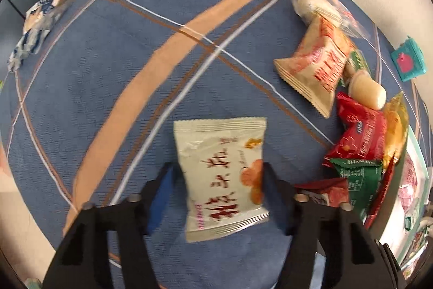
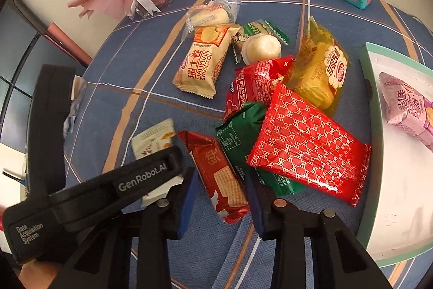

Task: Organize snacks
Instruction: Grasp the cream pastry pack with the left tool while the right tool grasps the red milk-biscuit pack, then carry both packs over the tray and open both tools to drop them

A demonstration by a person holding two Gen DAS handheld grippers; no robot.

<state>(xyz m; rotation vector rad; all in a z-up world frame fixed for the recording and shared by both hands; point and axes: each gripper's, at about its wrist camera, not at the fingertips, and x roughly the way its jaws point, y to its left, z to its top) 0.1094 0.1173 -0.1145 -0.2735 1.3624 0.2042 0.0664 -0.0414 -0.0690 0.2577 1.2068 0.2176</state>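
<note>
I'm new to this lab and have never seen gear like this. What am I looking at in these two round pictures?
No robot here: a person holds a two-finger gripper in each hand, and each gripper carries a fisheye camera looking along its fingers. One picture comes from the left gripper, the other from the right gripper. Wrapped snacks lie on a blue striped tablecloth beside a tray. A white packet sits between the left fingers, not yet pinched. The right fingers straddle a red biscuit packet; I cannot tell whether they grip it.
</note>
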